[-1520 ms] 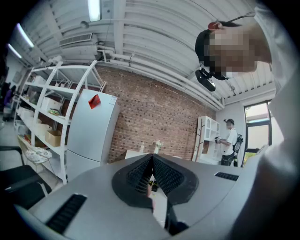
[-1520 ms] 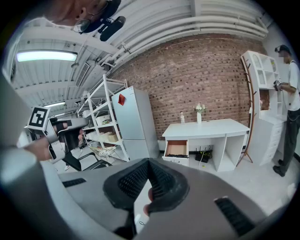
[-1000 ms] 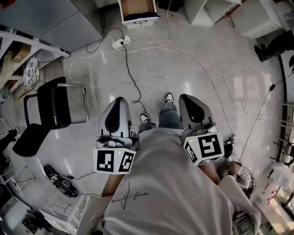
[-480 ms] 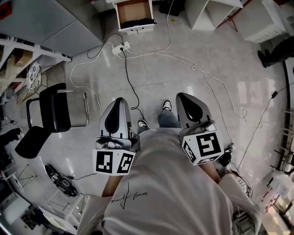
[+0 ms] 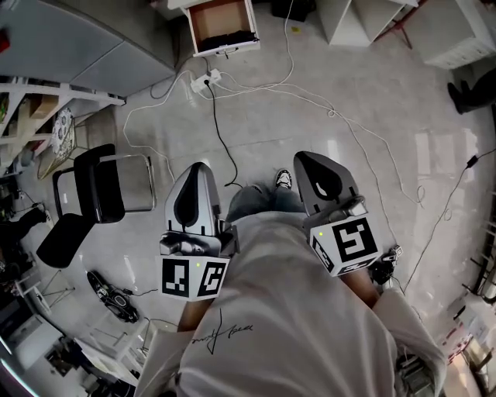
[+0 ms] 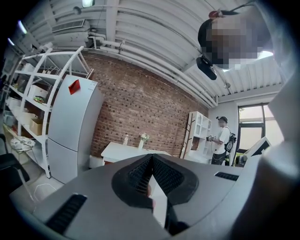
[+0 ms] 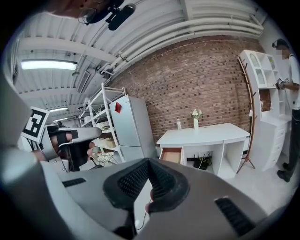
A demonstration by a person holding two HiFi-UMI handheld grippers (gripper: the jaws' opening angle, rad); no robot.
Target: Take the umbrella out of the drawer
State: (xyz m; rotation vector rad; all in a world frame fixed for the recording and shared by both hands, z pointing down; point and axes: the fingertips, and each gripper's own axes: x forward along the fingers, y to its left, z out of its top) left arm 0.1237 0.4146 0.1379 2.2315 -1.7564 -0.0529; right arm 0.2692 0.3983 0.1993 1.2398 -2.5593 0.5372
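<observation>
Both grippers out in front of the body, roughly level, side by side. Left gripper [image 5: 198, 172]: jaws together, nothing between them; right gripper [image 5: 308, 161]: the same, closed and empty.

Drawer [image 5: 221, 15] stands open under the desk [image 7: 206, 133], well apart from both grippers, straight ahead across the floor. A dark shape [image 5: 229, 36] lies at its front end; probably the umbrella, too small to be sure.

Step in hand (judged): the approach; no reach begun.

To do it well:
- cables [image 5: 221, 136] cross the floor between the feet and the drawer; step over them, and keep clear of the power strip [image 5: 203, 80];
- chair [image 5: 97, 190] stands off to the left, out of the way;
- open one gripper before it gets to the drawer;
- come in from above the open top and close across the middle of the umbrella;
- lift clear of the front wall before drawing back.
</observation>
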